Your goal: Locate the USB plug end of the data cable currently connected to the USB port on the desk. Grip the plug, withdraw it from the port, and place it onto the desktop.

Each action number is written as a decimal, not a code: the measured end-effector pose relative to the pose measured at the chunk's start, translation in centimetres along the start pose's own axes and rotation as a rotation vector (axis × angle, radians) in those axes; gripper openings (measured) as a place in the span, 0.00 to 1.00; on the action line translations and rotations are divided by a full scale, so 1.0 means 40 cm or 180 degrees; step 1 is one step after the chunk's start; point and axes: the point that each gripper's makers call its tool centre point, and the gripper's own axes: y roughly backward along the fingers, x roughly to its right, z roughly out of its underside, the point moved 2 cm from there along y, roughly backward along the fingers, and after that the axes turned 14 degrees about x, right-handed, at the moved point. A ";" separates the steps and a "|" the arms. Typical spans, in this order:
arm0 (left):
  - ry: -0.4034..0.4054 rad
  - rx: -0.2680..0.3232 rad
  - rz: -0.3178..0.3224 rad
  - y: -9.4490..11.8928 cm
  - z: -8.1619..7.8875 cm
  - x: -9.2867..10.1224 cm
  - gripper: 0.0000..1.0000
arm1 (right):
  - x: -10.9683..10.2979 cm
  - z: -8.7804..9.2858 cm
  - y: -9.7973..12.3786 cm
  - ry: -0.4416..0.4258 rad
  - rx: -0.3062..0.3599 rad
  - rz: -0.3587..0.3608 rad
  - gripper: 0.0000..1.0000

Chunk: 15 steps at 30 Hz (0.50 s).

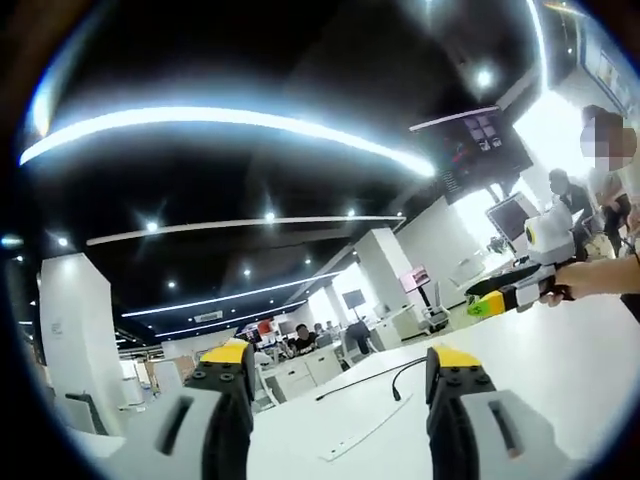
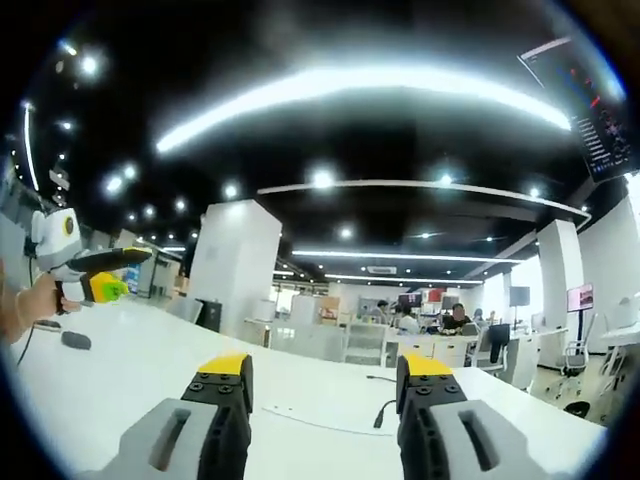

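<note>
Black data cable (image 1: pixel 372 376) on white desk (image 1: pixel 560 370), beyond spread left fingers (image 1: pixel 455 372), untouched

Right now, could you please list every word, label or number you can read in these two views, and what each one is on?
None can be read.
Ceiling-hung screen: coloured tiles, too blurred to read.
Pink wall display: too small to read.
Sign on the far ceiling: too small to read.

Both grippers (image 1: pixel 340 385) (image 2: pixel 325 390) — jaws apart, empty
</note>
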 end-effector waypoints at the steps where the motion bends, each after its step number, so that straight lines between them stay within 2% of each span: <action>1: -0.0002 -0.0009 0.0003 -0.002 0.006 0.000 0.69 | 0.002 0.005 -0.002 -0.0003 -0.0021 0.0002 0.58; 4: -0.0059 -0.0026 0.0023 -0.019 0.058 0.002 0.69 | 0.006 0.033 -0.006 -0.0053 -0.0088 0.0016 0.58; 7: 0.0115 -0.0057 -0.0001 -0.031 0.110 0.003 0.69 | 0.009 0.072 -0.006 -0.0066 -0.0218 0.0013 0.58; 15: 0.0291 -0.0076 -0.0055 -0.039 0.203 0.010 0.69 | 0.023 0.138 -0.006 -0.0132 -0.0398 0.0019 0.58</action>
